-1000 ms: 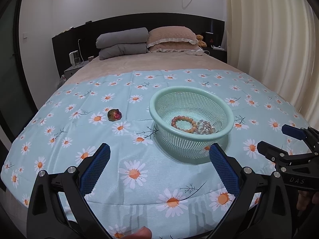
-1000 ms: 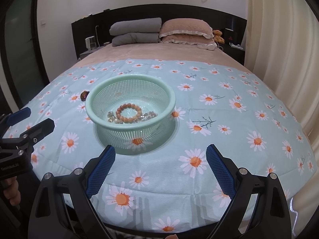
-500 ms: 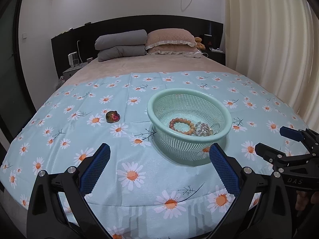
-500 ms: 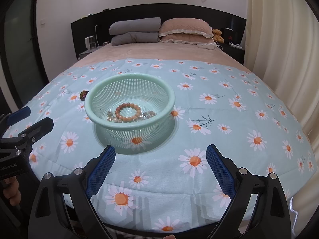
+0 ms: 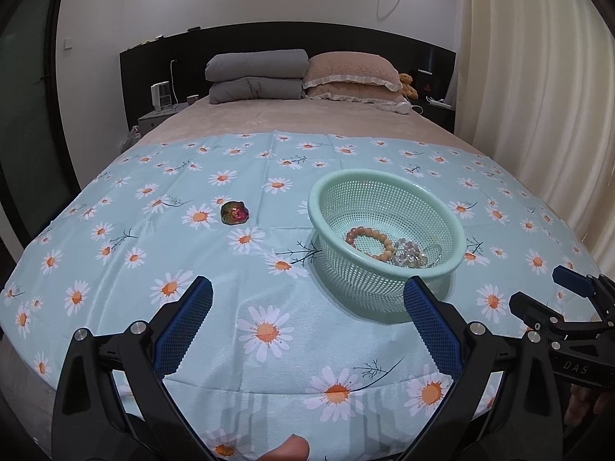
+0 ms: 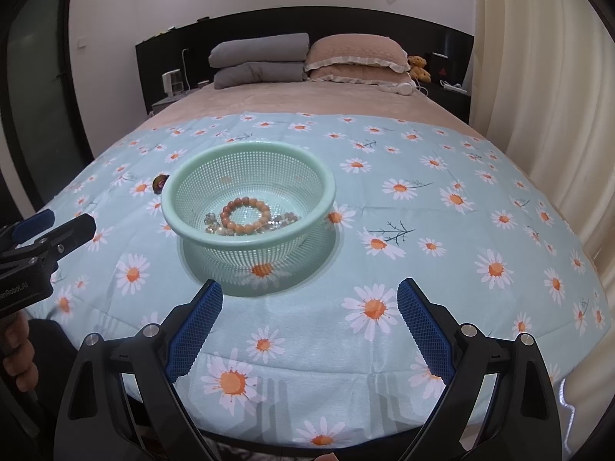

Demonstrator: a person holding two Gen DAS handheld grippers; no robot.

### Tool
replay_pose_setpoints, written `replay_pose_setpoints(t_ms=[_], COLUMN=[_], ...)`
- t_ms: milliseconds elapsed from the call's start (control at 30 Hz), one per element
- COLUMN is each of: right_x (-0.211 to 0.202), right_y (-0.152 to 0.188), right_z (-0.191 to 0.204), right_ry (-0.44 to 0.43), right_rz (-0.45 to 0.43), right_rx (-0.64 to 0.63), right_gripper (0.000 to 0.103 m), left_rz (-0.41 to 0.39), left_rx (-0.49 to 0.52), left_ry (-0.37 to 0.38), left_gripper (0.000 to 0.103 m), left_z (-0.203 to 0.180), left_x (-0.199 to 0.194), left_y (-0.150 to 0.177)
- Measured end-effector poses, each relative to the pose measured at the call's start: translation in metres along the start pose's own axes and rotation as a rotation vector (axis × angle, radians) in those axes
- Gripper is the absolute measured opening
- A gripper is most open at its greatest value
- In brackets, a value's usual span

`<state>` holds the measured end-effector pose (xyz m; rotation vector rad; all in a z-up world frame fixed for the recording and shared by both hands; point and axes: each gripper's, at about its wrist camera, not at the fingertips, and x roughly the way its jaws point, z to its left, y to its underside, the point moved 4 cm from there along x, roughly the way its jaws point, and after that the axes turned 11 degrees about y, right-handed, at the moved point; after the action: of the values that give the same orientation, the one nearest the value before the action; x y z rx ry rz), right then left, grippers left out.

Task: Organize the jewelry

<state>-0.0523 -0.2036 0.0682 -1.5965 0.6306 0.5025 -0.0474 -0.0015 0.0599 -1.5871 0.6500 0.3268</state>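
Note:
A mint green mesh basket (image 5: 388,188) (image 6: 250,153) stands on the daisy-print cloth. Inside it lie an orange bead bracelet (image 5: 369,244) (image 6: 246,217) and a clear crystal bead bracelet (image 5: 413,255) (image 6: 213,224). A dark iridescent brooch (image 5: 235,212) lies on the cloth left of the basket, and peeks past the rim in the right wrist view (image 6: 158,183). My left gripper (image 5: 307,303) is open and empty, near the bed's front edge. My right gripper (image 6: 309,299) is open and empty, in front of the basket.
The cloth (image 5: 269,330) covers the foot of a bed. Pillows (image 5: 303,77) lie at the headboard. A curtain (image 5: 538,96) hangs on the right. A nightstand (image 5: 157,115) stands at the back left.
Both grippers have pulled back and up a little from the basket. The jaws stay open. The jewelry has not moved.

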Motion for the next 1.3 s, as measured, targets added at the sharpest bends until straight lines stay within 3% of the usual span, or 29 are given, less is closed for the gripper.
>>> replay_pose_setpoints(t_ms=[1300], right_x=[0.0022], right_y=[0.0046], right_z=[0.0019], right_ry=[0.003], right_rz=[0.012], right_rx=[-0.006], right_gripper=[0.088], left_rz=[-0.005], left_rx=[0.058], left_ry=[0.009], left_gripper=[0.097], left_z=[-0.0085], left_x=[-0.0012], left_y=[0.0024])
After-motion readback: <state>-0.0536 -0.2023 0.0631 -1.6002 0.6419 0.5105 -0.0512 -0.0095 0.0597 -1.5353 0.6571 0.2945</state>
